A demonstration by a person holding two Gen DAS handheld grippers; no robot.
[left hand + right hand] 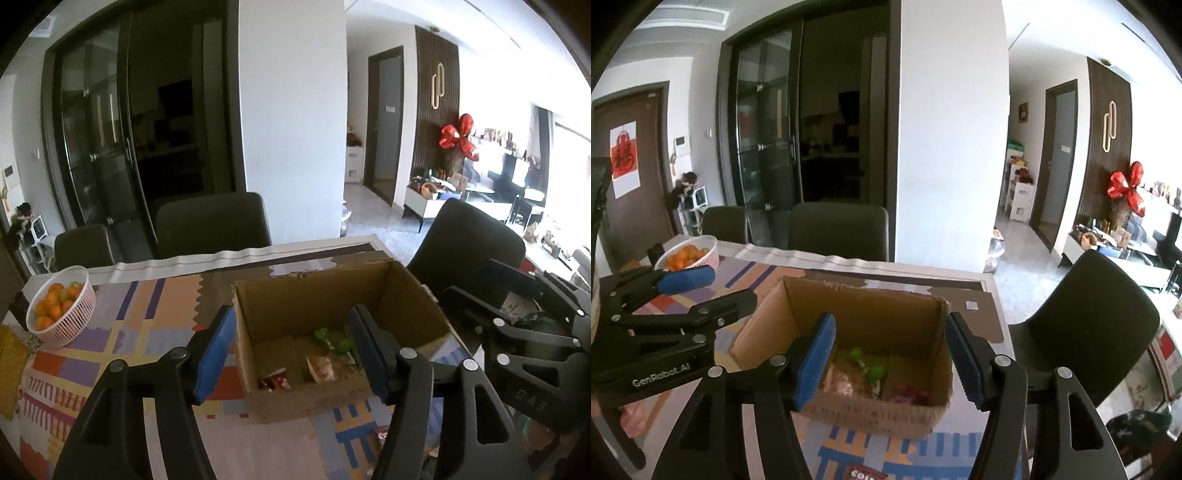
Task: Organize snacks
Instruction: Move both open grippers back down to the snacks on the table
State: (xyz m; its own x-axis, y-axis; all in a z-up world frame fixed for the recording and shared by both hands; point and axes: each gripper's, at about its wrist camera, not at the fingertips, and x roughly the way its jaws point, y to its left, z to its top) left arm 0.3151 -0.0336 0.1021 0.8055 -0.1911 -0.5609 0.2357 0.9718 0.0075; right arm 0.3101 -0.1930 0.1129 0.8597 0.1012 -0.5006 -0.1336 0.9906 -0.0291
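An open cardboard box (406, 295) stands on the patterned tablecloth; it also shows in the right wrist view (864, 310). Inside lie a green snack packet (332, 338), an orange-beige packet (323, 367) and a red packet (275, 382); the right wrist view shows the green packet (868, 365) and the red one (910, 393). My left gripper (291, 354) is open and empty, above the box's near left side. My right gripper (890, 362) is open and empty above the box. A red snack pack (866, 474) lies on the cloth in front of the box.
A white basket of oranges (61, 310) stands at the table's far left. Dark chairs (212, 225) stand along the far edge and another chair (1086, 314) at the right end. The other gripper shows at the right of the left wrist view (517, 332).
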